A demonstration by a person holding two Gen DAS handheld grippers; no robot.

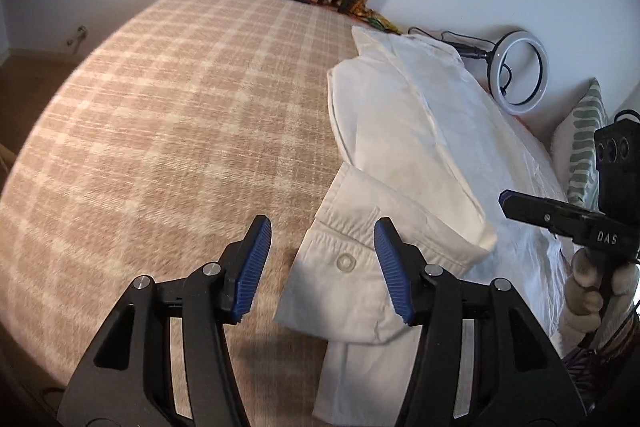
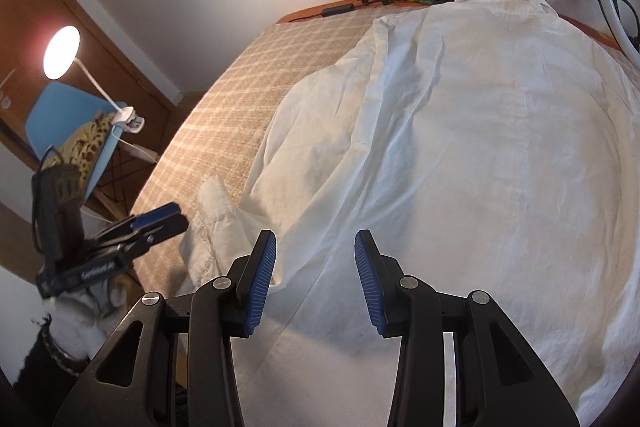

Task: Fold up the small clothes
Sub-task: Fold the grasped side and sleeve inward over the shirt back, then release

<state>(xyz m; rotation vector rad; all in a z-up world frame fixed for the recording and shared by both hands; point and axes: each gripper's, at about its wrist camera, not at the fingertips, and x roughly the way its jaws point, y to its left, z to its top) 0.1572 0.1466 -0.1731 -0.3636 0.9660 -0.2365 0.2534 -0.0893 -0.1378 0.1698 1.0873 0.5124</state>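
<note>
Shirt: white shirt [image 1: 420, 147] lies spread on the bed, toward the wall side, its body partly folded over itself with long creases.
Cuff: buttoned sleeve cuff [image 1: 352, 267] rests on the blanket at the shirt's near edge, a clear round button [image 1: 346, 262] facing up; the sleeve runs on below it toward the bottom of the left wrist view.
Shirt in right view: the cloth [image 2: 460, 147] fills most of the picture, with the rumpled sleeve end [image 2: 212, 223] lying to the left of the body on the blanket.
Left hand-held gripper: left hand-held gripper [image 1: 322, 259] hangs over the cuff with its blue pads [image 1: 256, 267] apart; the pads press on nothing, and the cuff lies under the gap and the right-side pad. Whether the tips touch the cloth I cannot tell.
Right hand-held gripper: right hand-held gripper [image 2: 315, 279] stands over the shirt's near edge, jaws parted, nothing clamped between the blue pads [image 2: 262, 287].
Hands: a light-gloved hand [image 1: 588, 291] holds the right tool's grip.
Bed: beige plaid blanket [image 1: 180, 127] covers the bed.
Surroundings: ring light [image 1: 520, 71] leans on the wall behind the shirt; striped cushion [image 1: 584, 147] beside it; lit lamp [image 2: 61, 51] and blue chair [image 2: 64, 115] stand off the bed's far side.
</note>
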